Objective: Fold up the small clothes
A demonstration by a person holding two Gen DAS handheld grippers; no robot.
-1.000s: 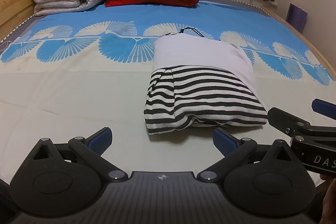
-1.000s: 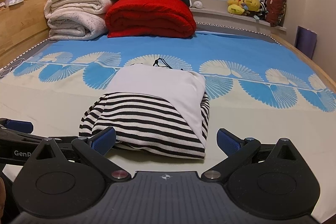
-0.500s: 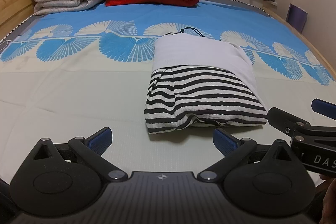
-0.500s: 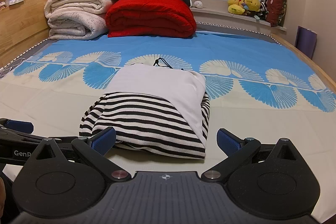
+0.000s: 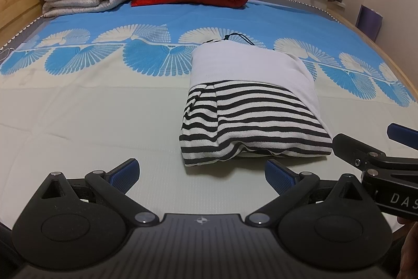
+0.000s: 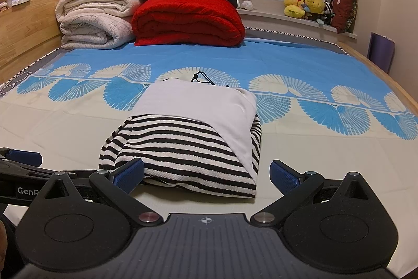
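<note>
a folded striped garment (image 5: 250,119) with a white panel across its far half lies on the bed sheet (image 5: 78,122), just ahead of two hand-held tools. the left gripper (image 5: 201,171) and the right gripper (image 6: 206,171) both stand spread wide, holding nothing, with the bundle's near edge between them. the knit looks soft, light and limp, likely to sag and unfold if lifted by one layer; pinching the thick near corners through all layers seems the safest hold.
</note>
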